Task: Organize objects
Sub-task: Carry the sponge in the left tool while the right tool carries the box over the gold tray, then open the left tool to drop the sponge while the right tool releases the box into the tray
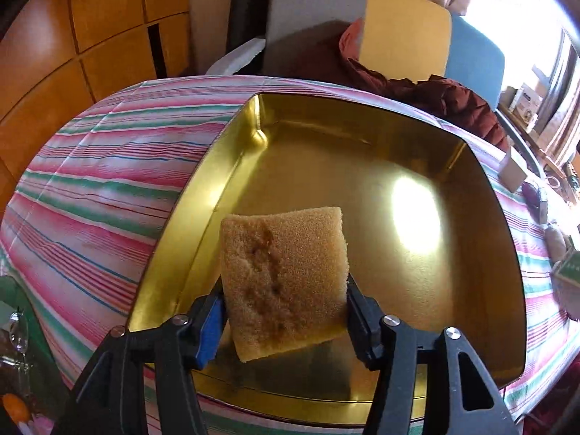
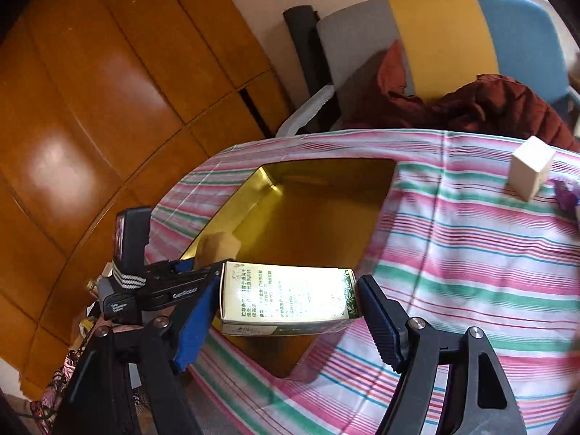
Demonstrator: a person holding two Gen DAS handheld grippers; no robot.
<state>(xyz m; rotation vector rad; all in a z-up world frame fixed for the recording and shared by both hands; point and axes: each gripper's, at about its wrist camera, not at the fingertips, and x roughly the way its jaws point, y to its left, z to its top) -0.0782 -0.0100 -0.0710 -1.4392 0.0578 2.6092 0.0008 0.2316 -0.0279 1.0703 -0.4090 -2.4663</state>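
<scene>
A gold metal tray (image 1: 232, 166) sits on the striped tablecloth; it also shows in the right wrist view (image 2: 232, 206). My left gripper (image 1: 284, 308) is shut on a tan stained sponge (image 1: 286, 275) and holds it over the tray's near left part. The sponge (image 2: 219, 244) and the left gripper's body show at the tray's left edge in the right wrist view. My right gripper (image 2: 290, 311) is shut on a white and green printed box (image 2: 286, 299) and holds it over the tray's near edge.
A small white box (image 2: 531, 168) stands on the cloth at the far right, next to a purple item (image 2: 567, 195). A chair with a dark red jacket (image 2: 489, 105) stands behind the table. A wooden cabinet (image 2: 90, 127) is on the left.
</scene>
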